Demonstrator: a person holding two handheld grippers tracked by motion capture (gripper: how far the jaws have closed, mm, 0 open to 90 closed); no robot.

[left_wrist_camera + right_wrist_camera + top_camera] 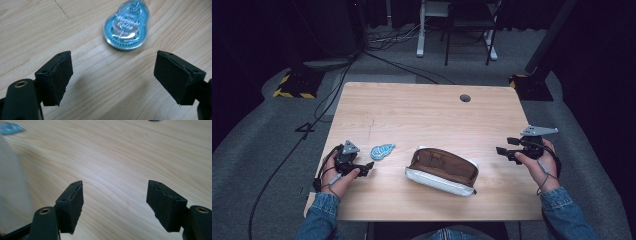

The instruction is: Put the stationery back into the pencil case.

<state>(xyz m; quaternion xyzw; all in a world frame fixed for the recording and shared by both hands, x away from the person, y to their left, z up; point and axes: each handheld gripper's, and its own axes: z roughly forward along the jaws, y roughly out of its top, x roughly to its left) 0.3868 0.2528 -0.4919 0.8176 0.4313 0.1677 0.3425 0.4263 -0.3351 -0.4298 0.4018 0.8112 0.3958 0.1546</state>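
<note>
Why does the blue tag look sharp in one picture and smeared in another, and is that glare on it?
Left gripper view: the blue tag sits close, lettering slightly soft, with white glare streaks. Right gripper view: it is a blurred smear at the top-left corner. High view: room dark, table evenly lit.

Bare tabletop (422,112) beyond pouch (442,171); open path between left gripper (113,75) and charm (126,31); pouch blocks centre
</note>
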